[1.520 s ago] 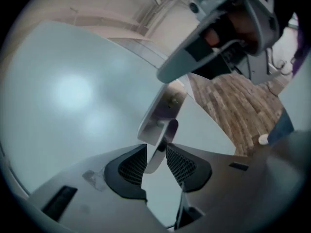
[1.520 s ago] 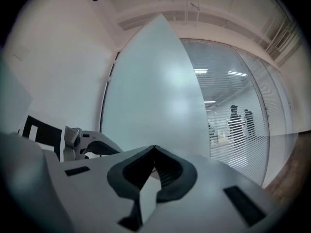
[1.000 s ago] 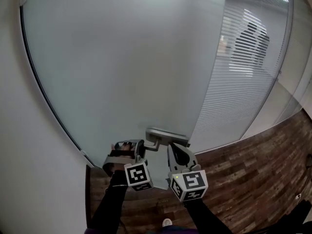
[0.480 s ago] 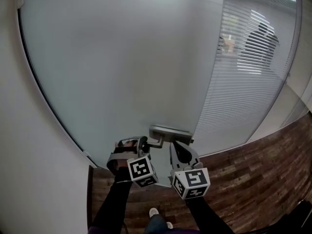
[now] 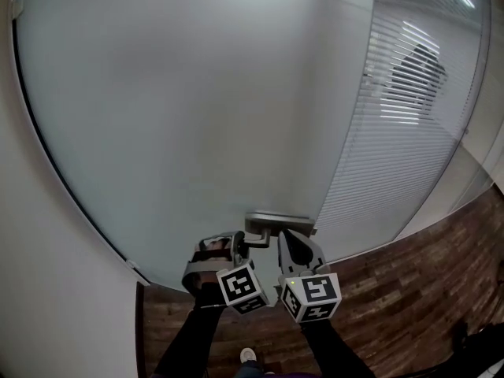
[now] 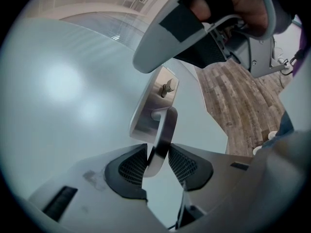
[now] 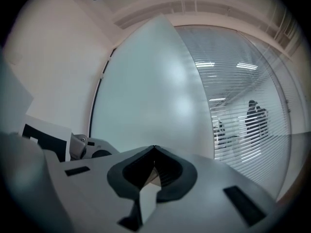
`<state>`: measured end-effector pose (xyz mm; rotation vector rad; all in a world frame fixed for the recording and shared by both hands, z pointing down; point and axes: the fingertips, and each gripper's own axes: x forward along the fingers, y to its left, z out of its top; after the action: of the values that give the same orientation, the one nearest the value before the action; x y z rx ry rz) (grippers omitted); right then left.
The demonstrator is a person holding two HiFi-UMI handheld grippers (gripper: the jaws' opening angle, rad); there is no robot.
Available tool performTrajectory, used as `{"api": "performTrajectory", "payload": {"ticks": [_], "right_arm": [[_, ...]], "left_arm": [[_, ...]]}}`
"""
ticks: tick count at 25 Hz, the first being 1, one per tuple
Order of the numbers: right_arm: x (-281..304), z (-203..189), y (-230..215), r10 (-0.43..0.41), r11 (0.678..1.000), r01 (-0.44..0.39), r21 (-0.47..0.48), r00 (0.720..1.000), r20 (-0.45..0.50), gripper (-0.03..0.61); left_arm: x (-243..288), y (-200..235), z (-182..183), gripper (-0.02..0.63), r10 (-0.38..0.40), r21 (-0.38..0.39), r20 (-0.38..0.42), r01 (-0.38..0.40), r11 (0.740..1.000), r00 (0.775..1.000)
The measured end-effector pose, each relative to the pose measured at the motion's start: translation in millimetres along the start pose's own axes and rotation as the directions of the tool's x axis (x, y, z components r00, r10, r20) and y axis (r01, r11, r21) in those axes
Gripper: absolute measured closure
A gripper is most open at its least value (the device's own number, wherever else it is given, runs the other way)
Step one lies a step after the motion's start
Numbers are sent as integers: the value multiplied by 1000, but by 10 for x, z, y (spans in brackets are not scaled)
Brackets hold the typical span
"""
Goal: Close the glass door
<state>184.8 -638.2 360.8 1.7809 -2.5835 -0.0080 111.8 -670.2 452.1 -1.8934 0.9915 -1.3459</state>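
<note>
The frosted glass door [image 5: 197, 116] fills most of the head view. Its metal lever handle [image 5: 264, 228] sits near the pane's lower right edge. My left gripper [image 5: 236, 246] is shut on the lever [image 6: 163, 135], which stands between the mesh pads with both pads against it. These jaws have just been opening a little. My right gripper [image 5: 293, 241] is shut and holds nothing, its tips close under the handle plate. In the right gripper view its jaws [image 7: 154, 152] meet in front of the door [image 7: 146, 81].
A white wall [image 5: 47, 290] and the dark door frame edge [image 5: 71, 187] are at the left. A glass partition with blinds [image 5: 409, 132] stands to the right, with a person [image 5: 421, 69] behind it. Wooden floor [image 5: 394, 290] lies below.
Both grippers have moved with the handle, a little down and to the right in the head view. The frosted pane has swung with them and covers more of the view.
</note>
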Motion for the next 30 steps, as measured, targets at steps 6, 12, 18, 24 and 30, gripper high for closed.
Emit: {"api": "performTrajectory", "payload": {"ticks": [6,12,18,24,30], "right_arm": [[193,-86,-144,-44,999,44,-1,999,-13,581],[214,-535,-331,-98,995,101,23,989,-112,581],[288,-593,-558,-99,994,105,37,984,-147,581],[462,-689,-775,-43,998,49,30,987,-153,581],[727,-640,-993,12,1000,-9,21,988,-154,581]], "left_arm": [[247,149,79,489,-6,-18,26,6,1000,1000],[492,308,110,489,-9,-49,45,11,999,999],[681,549,192,489,-4,-102,46,9,995,999],[949,573,168,489,-1,-134,3,1,991,1000],[1160,704,166,489,11,-164,-35,-17,986,999]]}}
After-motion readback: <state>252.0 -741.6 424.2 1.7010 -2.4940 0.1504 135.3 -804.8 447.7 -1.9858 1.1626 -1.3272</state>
